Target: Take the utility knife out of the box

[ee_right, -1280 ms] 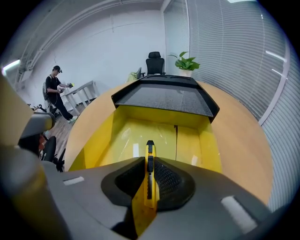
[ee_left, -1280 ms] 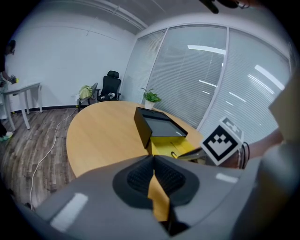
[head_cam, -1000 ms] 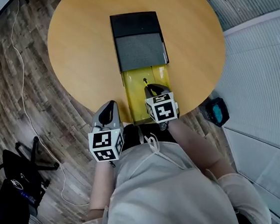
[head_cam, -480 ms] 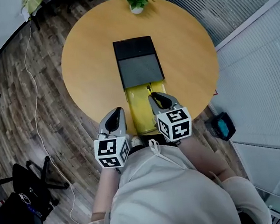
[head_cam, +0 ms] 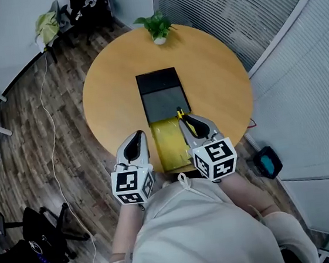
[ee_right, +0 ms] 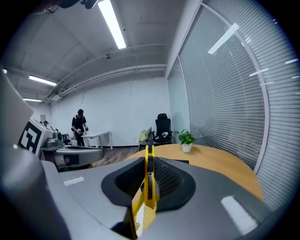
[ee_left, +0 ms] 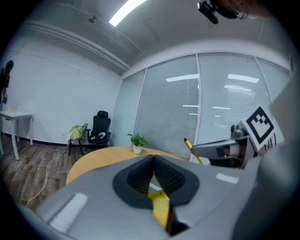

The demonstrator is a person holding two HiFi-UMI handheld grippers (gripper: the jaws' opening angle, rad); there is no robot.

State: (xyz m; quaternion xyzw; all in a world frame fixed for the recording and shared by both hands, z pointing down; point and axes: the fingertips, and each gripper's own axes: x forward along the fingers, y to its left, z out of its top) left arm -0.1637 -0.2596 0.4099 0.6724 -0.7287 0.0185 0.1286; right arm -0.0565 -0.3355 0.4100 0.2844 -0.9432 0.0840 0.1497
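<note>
A black box [head_cam: 157, 80] with a grey foam insert [head_cam: 165, 103] lies on the round wooden table [head_cam: 217, 75]. Its yellow tray [head_cam: 168, 142] is pulled out toward me. My right gripper [head_cam: 185, 119] [ee_right: 149, 159] is shut on the yellow utility knife [ee_right: 149, 173] and holds it in the air above the tray. The knife's tip [head_cam: 180, 114] sticks out past the jaws. The knife [ee_left: 192, 149] also shows in the left gripper view. My left gripper [head_cam: 138, 135] [ee_left: 153, 157] hovers left of the tray, shut with nothing in it.
A potted plant [head_cam: 157, 28] stands at the table's far edge. Glass walls with blinds [head_cam: 272, 39] run along the right. An office chair [head_cam: 88, 4], a floor cable [head_cam: 47, 112] and a chair base [head_cam: 24, 244] sit to the left. A person [ee_right: 79, 123] stands far off.
Both grippers have risen well above the table. The right one has lifted the knife up out of the yellow tray. The table now looks smaller and further below.
</note>
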